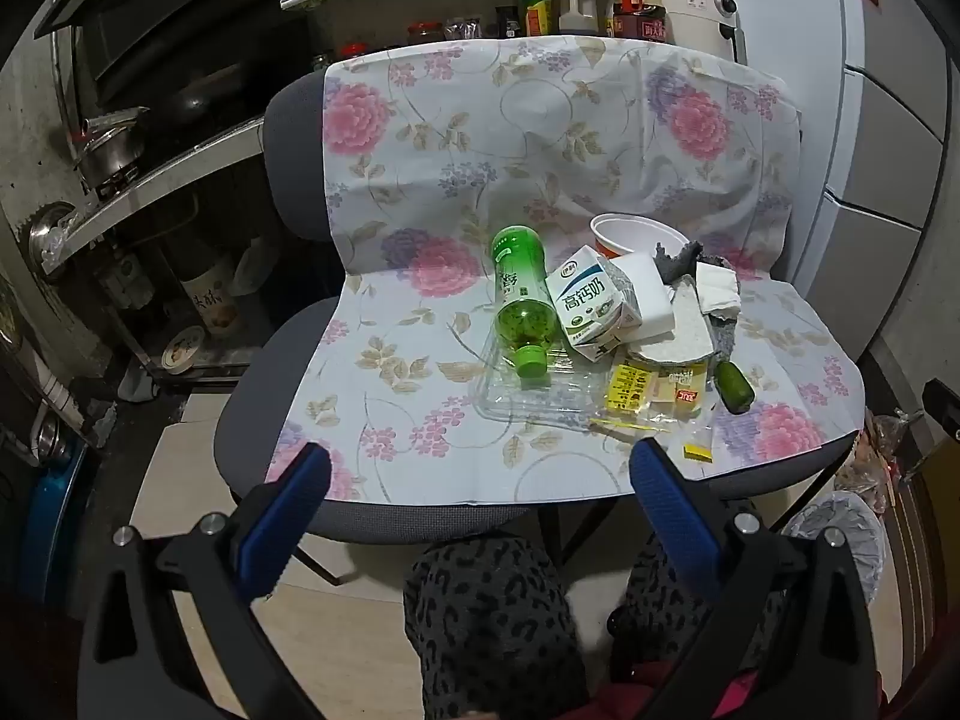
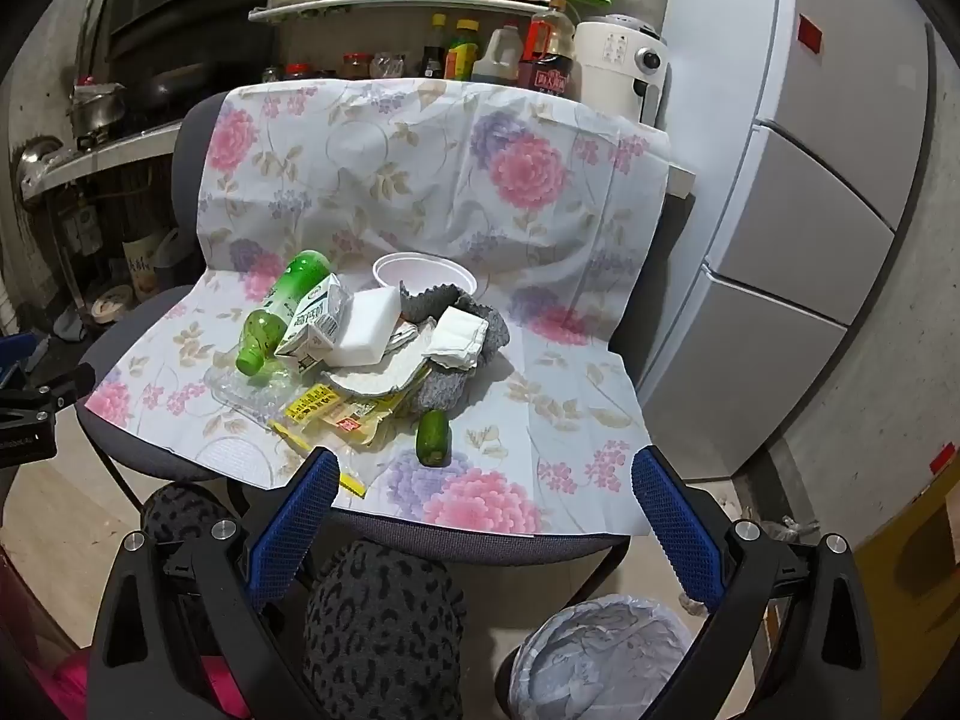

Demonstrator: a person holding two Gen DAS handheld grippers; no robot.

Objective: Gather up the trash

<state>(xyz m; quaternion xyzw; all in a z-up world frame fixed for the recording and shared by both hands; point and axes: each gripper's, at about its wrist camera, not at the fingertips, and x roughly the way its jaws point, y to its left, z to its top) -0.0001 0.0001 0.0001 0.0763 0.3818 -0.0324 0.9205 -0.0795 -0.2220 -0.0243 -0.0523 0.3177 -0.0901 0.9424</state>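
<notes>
A pile of trash lies on a chair covered with a floral cloth (image 1: 420, 192) (image 2: 540, 420). It holds a green bottle (image 1: 521, 294) (image 2: 282, 309), a milk carton (image 1: 591, 303) (image 2: 315, 318), a white foam block (image 2: 366, 327), a white cup (image 1: 630, 234) (image 2: 423, 273), folded tissue (image 2: 459, 339), a grey rag (image 2: 444, 390), yellow wrappers (image 1: 636, 387) (image 2: 324, 408), a clear plastic tray (image 1: 528, 390) and a green cucumber piece (image 1: 735, 387) (image 2: 433, 429). My left gripper (image 1: 480, 474) and right gripper (image 2: 485, 477) are open and empty, near the chair's front edge.
A lined trash bin (image 2: 600, 654) (image 1: 840, 534) stands on the floor below the right gripper. The person's patterned knees (image 2: 384, 630) (image 1: 492, 618) are in front of the chair. A fridge (image 2: 810, 180) stands at right, a shelf of bottles (image 2: 498, 54) behind, a stove (image 1: 120, 150) at left.
</notes>
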